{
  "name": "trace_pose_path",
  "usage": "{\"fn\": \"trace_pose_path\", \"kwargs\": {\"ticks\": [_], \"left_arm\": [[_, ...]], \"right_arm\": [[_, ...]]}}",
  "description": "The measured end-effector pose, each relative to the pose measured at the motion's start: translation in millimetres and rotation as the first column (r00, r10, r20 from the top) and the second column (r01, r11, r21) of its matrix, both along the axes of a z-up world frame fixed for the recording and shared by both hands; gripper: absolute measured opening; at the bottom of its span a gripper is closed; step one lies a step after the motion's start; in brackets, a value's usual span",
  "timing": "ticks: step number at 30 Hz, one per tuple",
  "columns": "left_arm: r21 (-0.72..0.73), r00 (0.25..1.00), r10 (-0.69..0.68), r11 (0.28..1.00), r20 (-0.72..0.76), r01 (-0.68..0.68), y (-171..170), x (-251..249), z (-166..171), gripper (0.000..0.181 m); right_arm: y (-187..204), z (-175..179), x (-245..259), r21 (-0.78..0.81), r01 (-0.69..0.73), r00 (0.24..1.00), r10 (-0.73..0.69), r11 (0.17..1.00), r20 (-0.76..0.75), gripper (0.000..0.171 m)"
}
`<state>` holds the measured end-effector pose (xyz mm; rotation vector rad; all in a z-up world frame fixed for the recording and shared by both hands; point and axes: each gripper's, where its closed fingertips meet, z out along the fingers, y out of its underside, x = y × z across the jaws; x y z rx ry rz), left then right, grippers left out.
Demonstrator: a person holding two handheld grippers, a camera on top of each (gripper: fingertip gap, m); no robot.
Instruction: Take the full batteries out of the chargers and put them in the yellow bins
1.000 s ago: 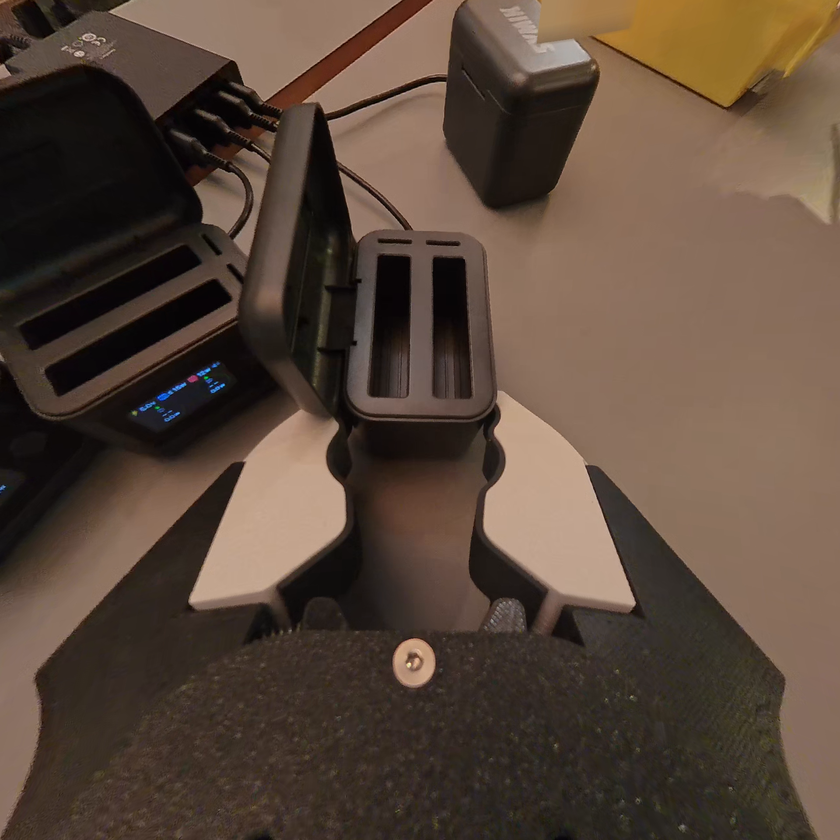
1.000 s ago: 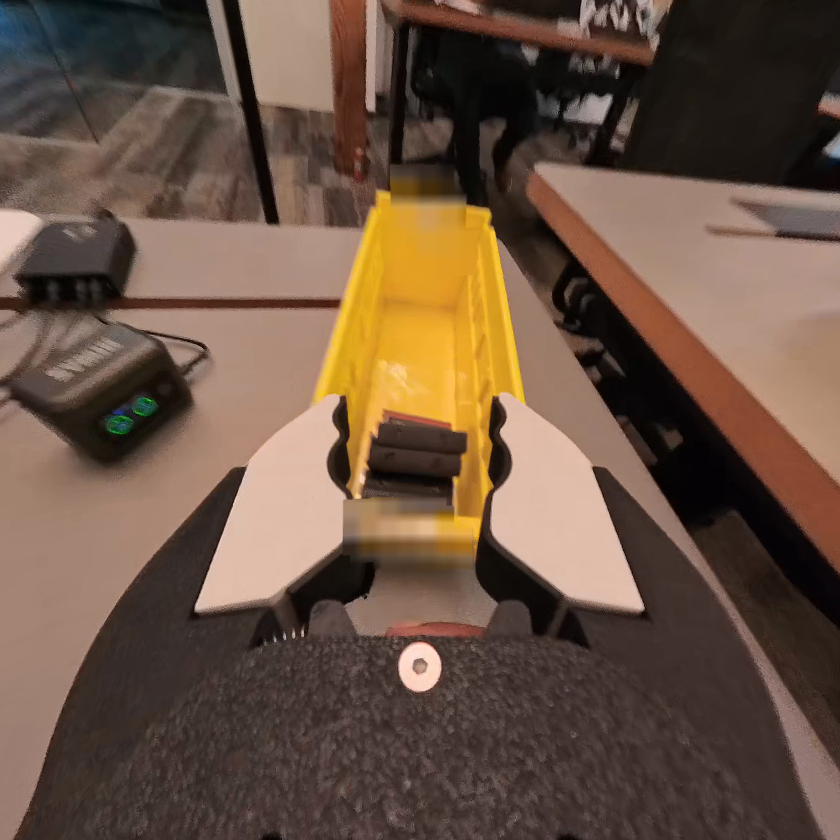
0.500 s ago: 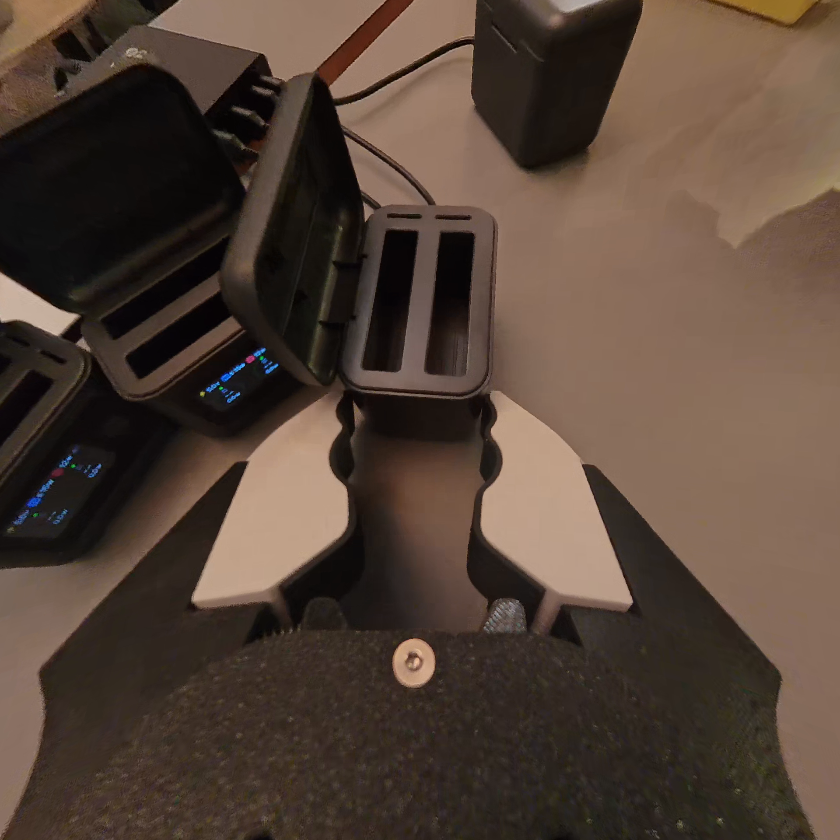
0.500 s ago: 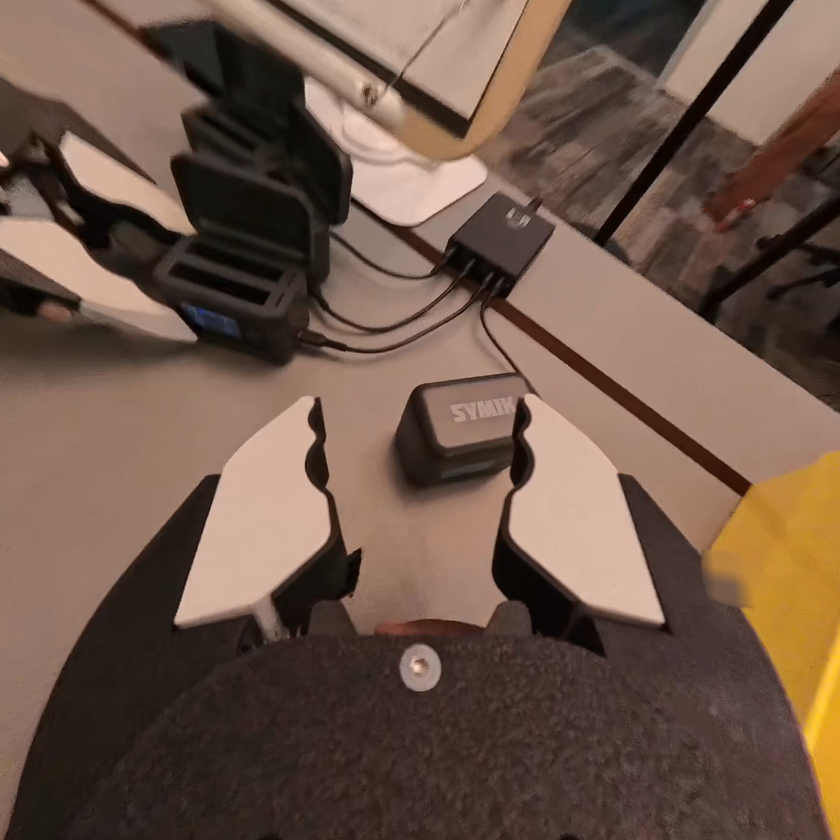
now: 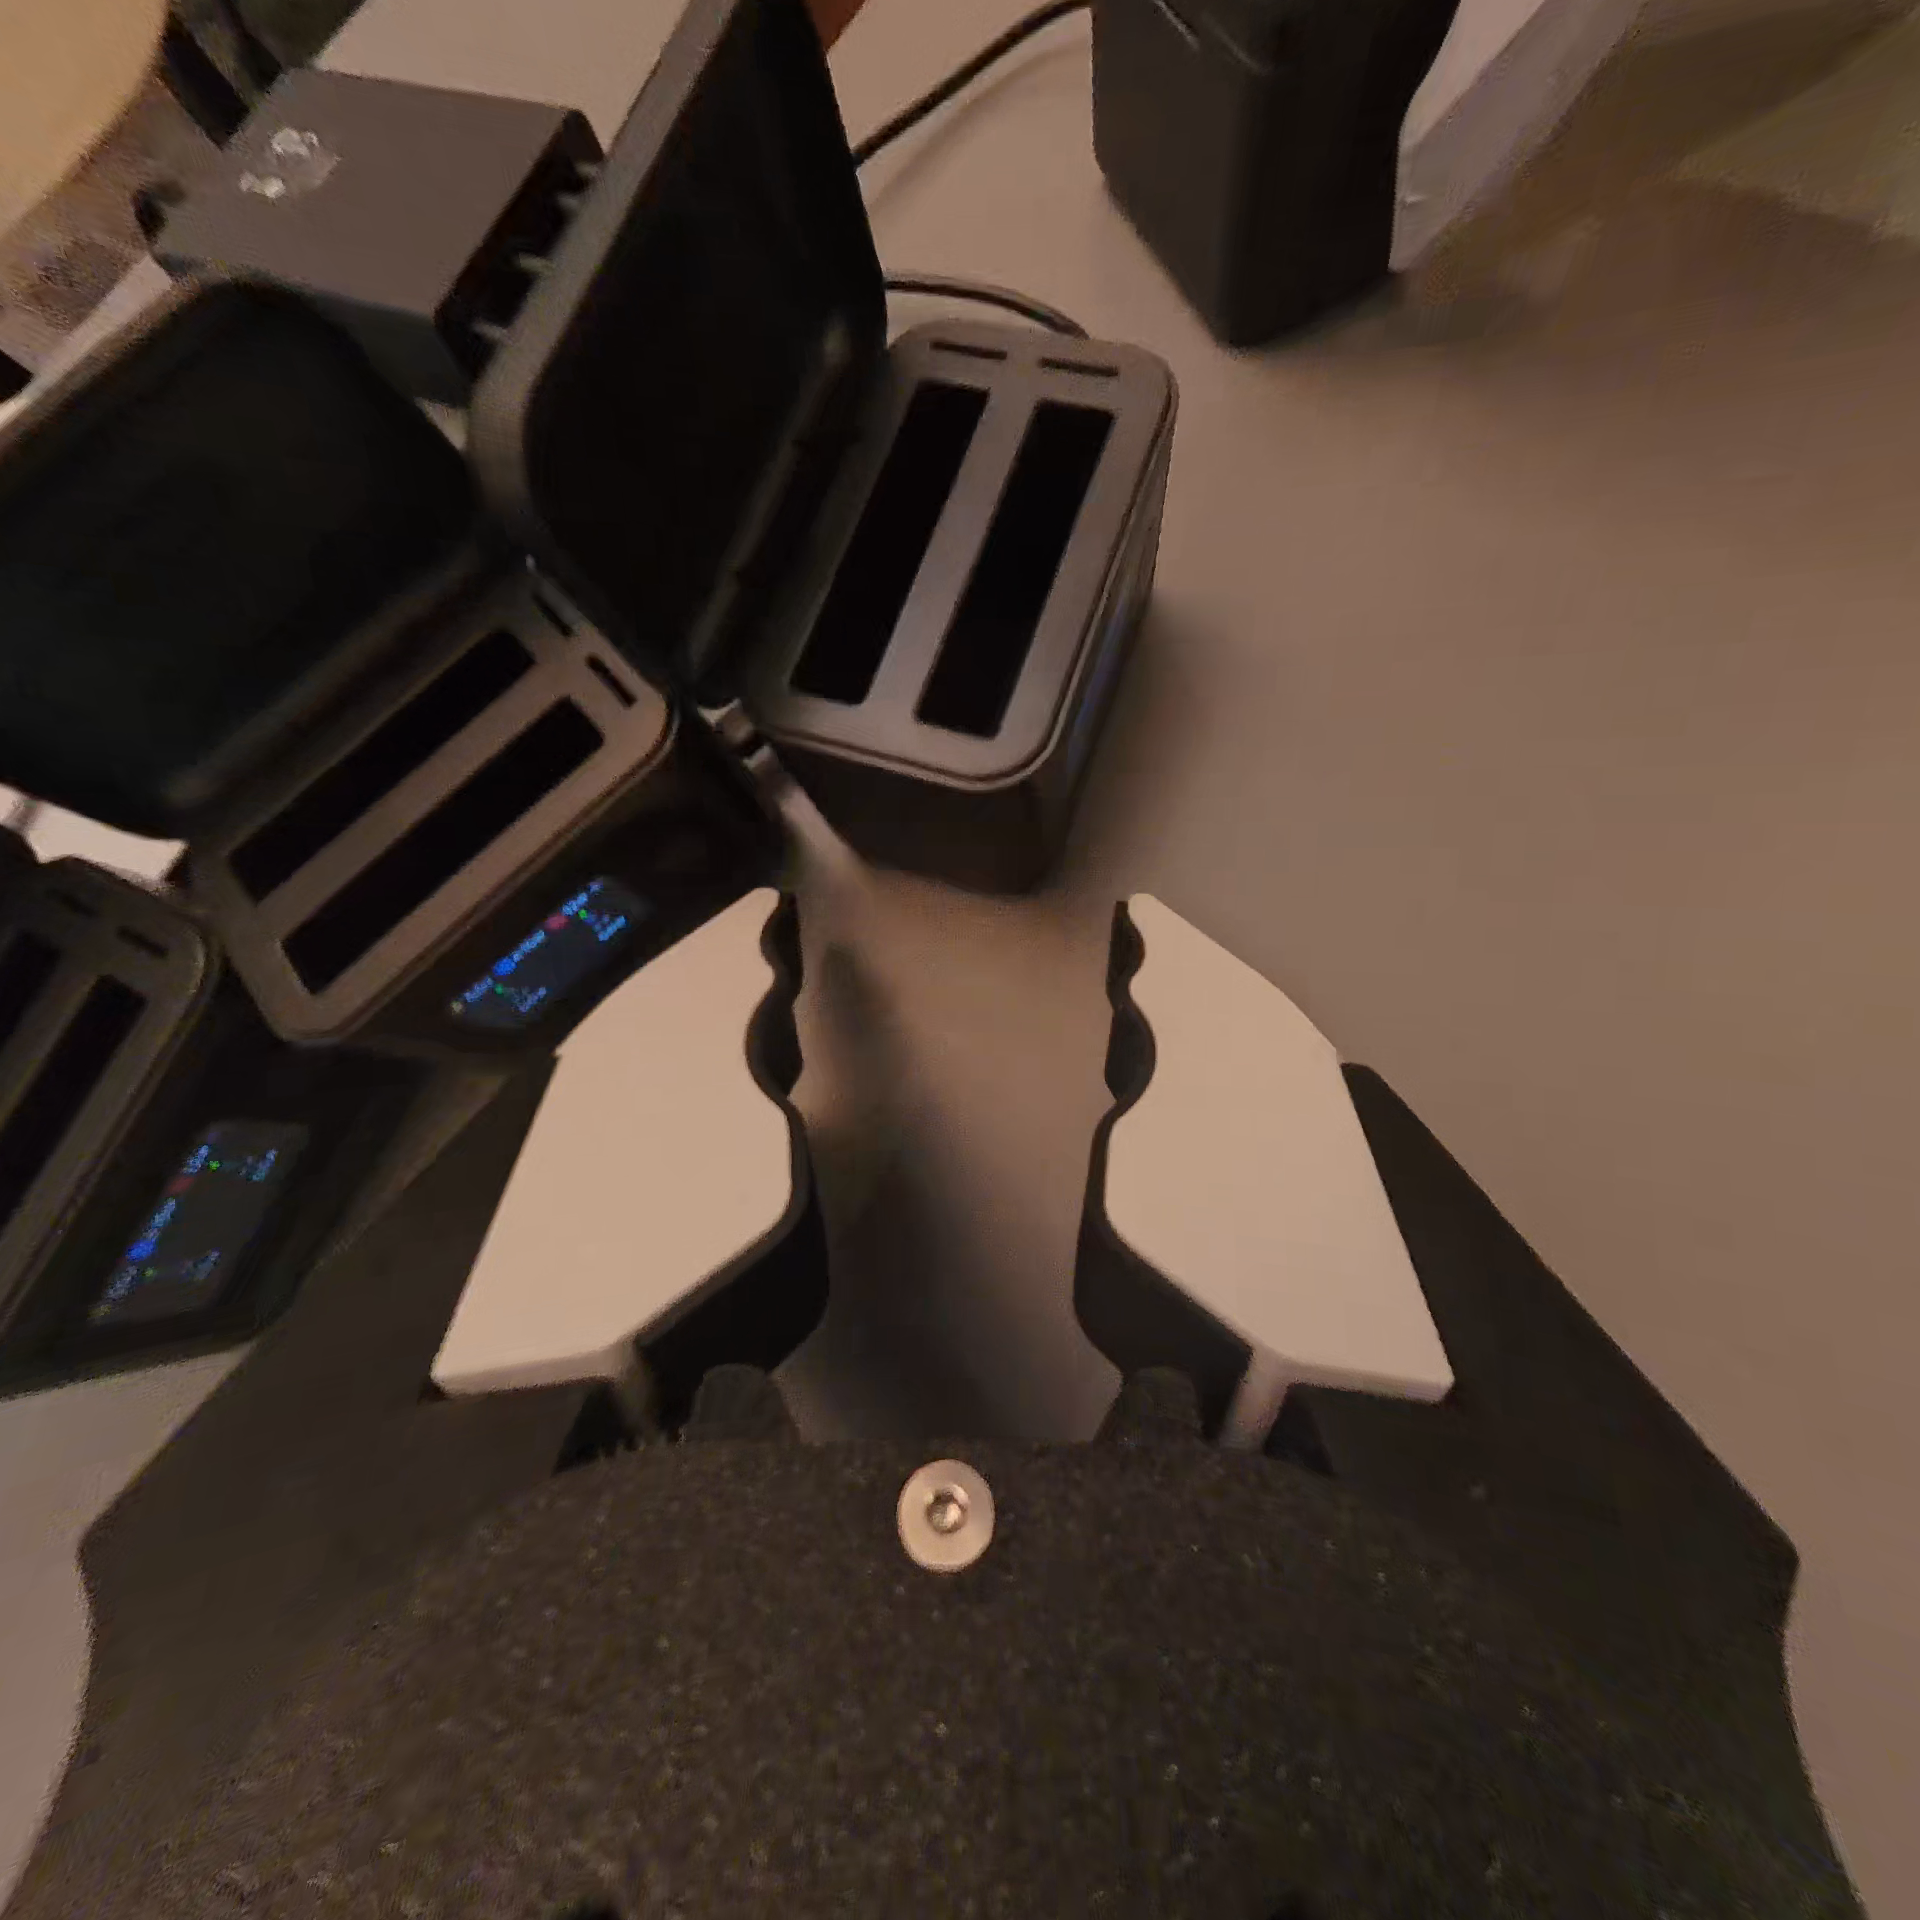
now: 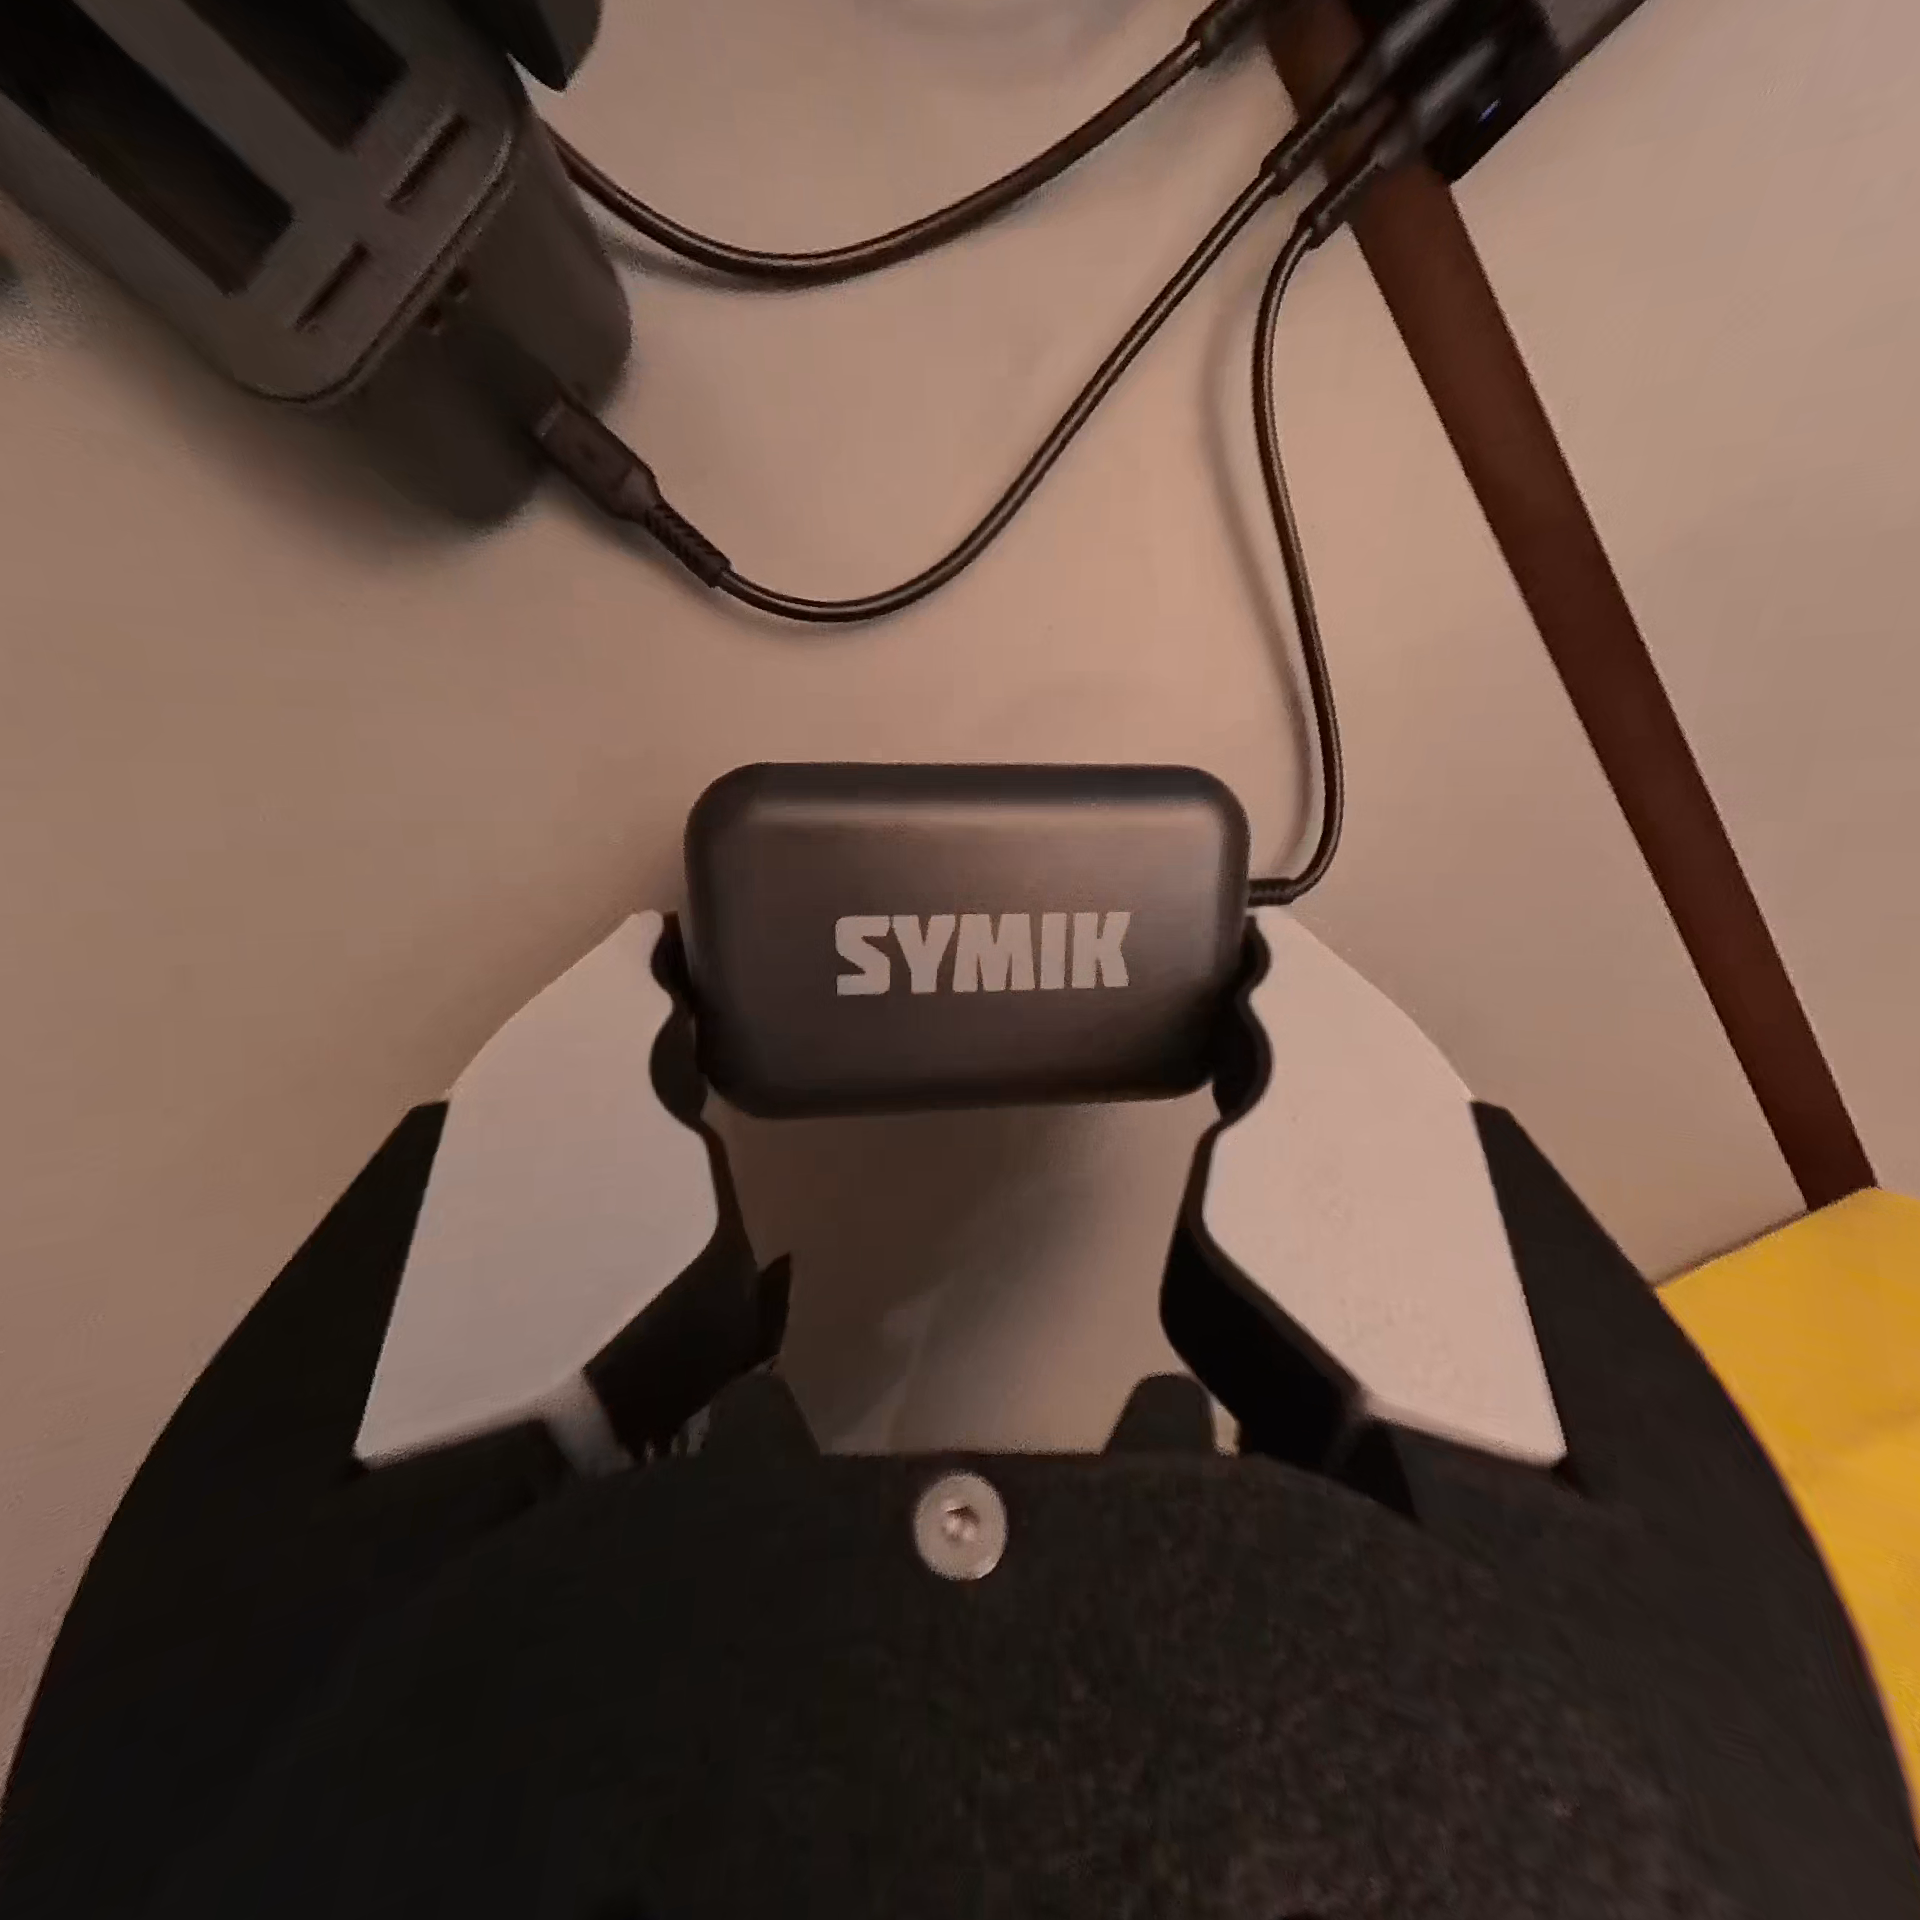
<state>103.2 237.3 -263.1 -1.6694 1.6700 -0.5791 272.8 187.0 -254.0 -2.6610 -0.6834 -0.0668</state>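
In the left wrist view, my left gripper [image 5: 951, 925] is open and empty, just short of an open black charger [image 5: 966, 561] whose two slots are empty and whose lid [image 5: 707, 343] stands up. A second open charger [image 5: 436, 790] with empty slots and a lit display sits to its left. In the right wrist view, my right gripper [image 6: 961, 935] is wide open and straddles a closed dark charger [image 6: 966, 935], with its fingers close against both short sides. A corner of the yellow bin [image 6: 1818, 1455] shows at the lower right.
A third open charger [image 5: 94, 1091] lies at the far left. The closed charger [image 5: 1247, 156] stands at the back right. A power hub [image 5: 353, 197] feeds black cables [image 6: 935, 582] across the grey table. A brown strip [image 6: 1558, 623] runs between the tabletops. Left tips and right tips are each some 20 cm from the power hub [image 5: 353, 197].
My right gripper swung from over the yellow bin to the closed charger and opened wider around it. My left gripper drew back from the empty open charger it had been flanking.
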Motion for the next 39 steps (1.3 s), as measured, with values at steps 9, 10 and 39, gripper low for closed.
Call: {"fn": "trace_pose_path", "kwargs": {"ticks": [9,10,39], "left_arm": [[-0.040,0.991,-0.034,0.998,0.127,0.039,-13.7,-19.1,34.3,0.055],[-0.034,0.990,-0.044,0.998,0.134,0.049,-18.0,-18.8,37.1,0.054],[-0.029,0.985,0.104,0.994,0.138,-0.101,-65.1,44.1,9.6,0.064]], "right_arm": [[-28.8,-0.8,-24.0,-0.009,0.074,0.997,-0.074,0.997,-0.006,0.097],[-32.7,-1.3,-31.0,-0.012,0.087,0.996,-0.088,0.996,-0.020,0.097],[-5.3,40.7,-117.7,-0.036,0.369,0.445,-0.210,0.929,-0.871,0.084]]}}
